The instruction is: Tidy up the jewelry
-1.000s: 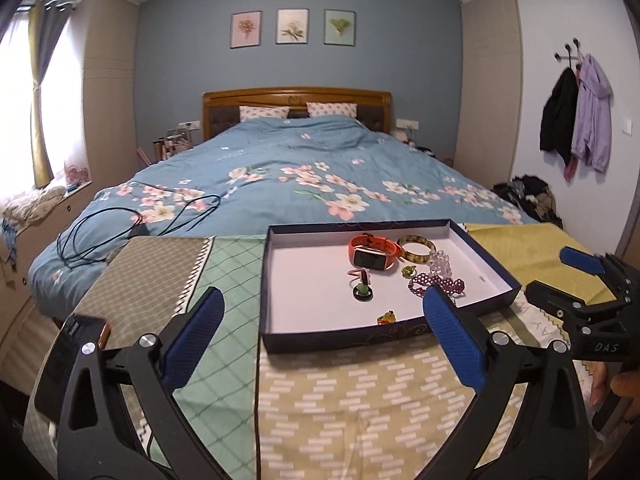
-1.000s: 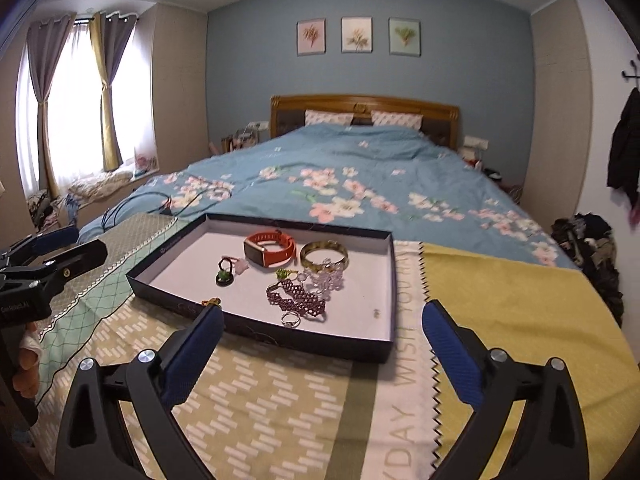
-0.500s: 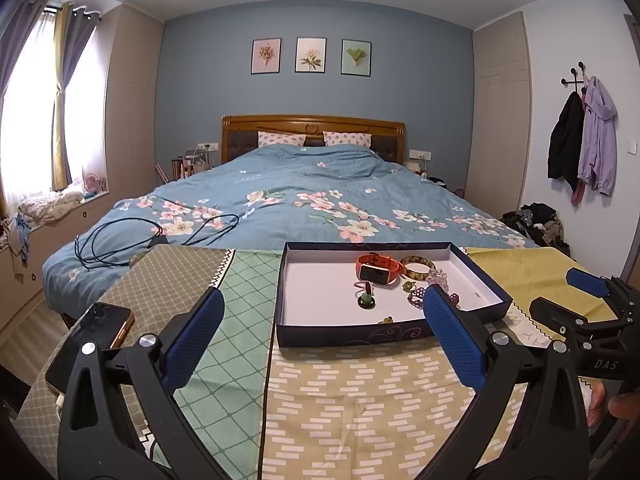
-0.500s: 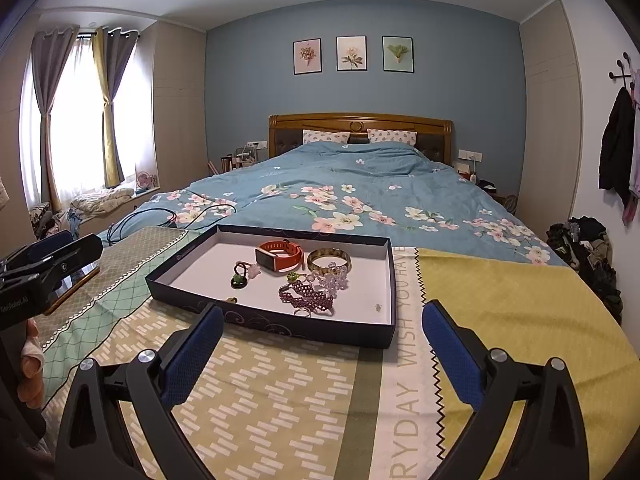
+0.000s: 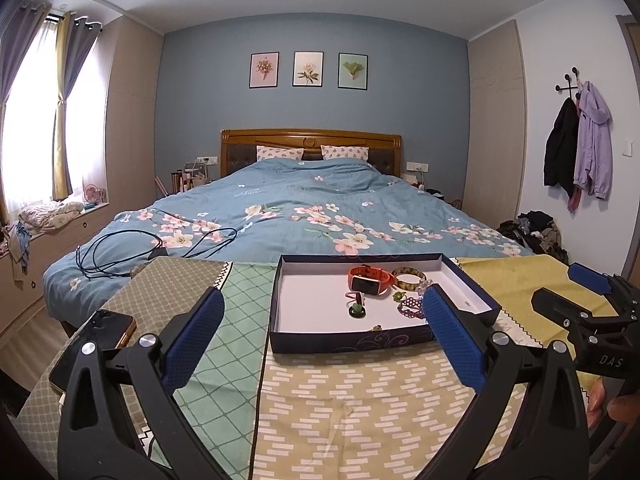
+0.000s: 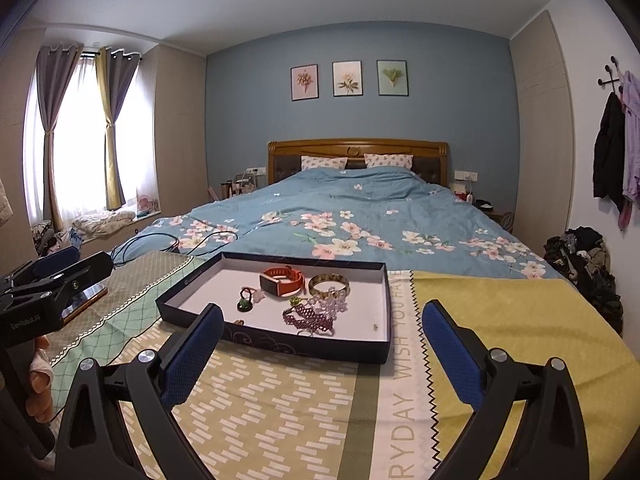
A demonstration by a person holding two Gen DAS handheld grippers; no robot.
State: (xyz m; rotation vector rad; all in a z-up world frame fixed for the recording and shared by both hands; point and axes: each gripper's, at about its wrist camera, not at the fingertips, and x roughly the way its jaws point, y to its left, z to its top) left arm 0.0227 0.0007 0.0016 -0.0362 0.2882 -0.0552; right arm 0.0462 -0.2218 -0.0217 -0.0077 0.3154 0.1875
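Note:
A dark blue shallow box [image 5: 348,340] [image 6: 308,346] with a white floor lies on the patterned cloth at the foot of the bed. In it lie an orange watch [image 5: 370,280] [image 6: 282,281], a gold bangle [image 5: 408,279] [image 6: 329,284], a purple beaded bracelet [image 5: 410,307] [image 6: 308,317], a green ring [image 5: 357,311] [image 6: 244,306] and small pieces. My left gripper [image 5: 320,342] is open and empty, short of the box. My right gripper [image 6: 322,354] is open and empty, at the box's near right. Each gripper shows in the other's view, the right [image 5: 580,300] and the left [image 6: 52,280].
A phone [image 5: 90,344] [image 6: 82,298] lies on the cloth at the left edge. Black cables [image 5: 132,248] lie on the blue floral duvet [image 5: 320,216] behind the box. Yellow cloth [image 6: 500,320] covers the right side. A clothes pile [image 6: 588,264] sits by the right wall.
Both grippers have drawn back from the box and tilted upward, so the box sits lower and smaller in view. Jaws stayed open. The jewelry has not moved.

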